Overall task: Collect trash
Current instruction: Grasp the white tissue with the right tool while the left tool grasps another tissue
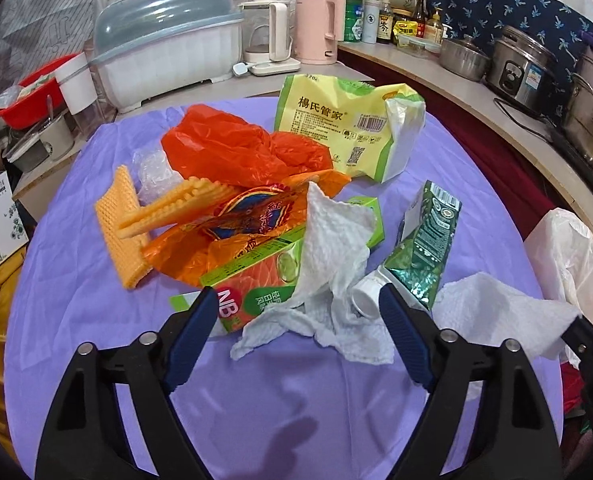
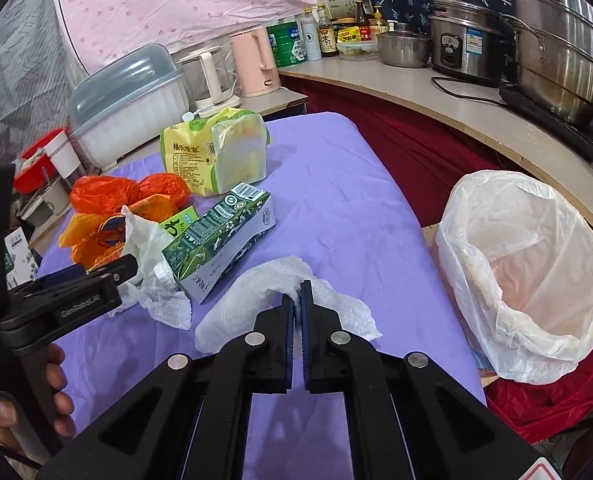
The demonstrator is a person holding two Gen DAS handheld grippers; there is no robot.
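Note:
Trash lies heaped on the purple tablecloth (image 1: 280, 400). My left gripper (image 1: 298, 296) stands open over a crumpled white paper towel (image 1: 336, 256), with the white cap of a green carton (image 1: 428, 248) by its right finger and an orange-green box (image 1: 248, 280) by its left. My right gripper (image 2: 298, 292) is shut on a second white paper towel (image 2: 240, 308), pinching a fold just above the cloth. The green carton (image 2: 220, 236) lies on its side to the left of it. A bin lined with a white bag (image 2: 536, 280) stands open off the table's right edge.
An orange plastic bag (image 1: 236, 148), a yellow-green packet (image 1: 344, 120) and a yellow waffle cloth (image 1: 124, 232) lie further back. Kettles, a covered dish rack (image 1: 164, 48), bottles and steel pots (image 2: 556, 40) line the counters behind and to the right. A hand (image 2: 56, 380) grips the left gripper's handle.

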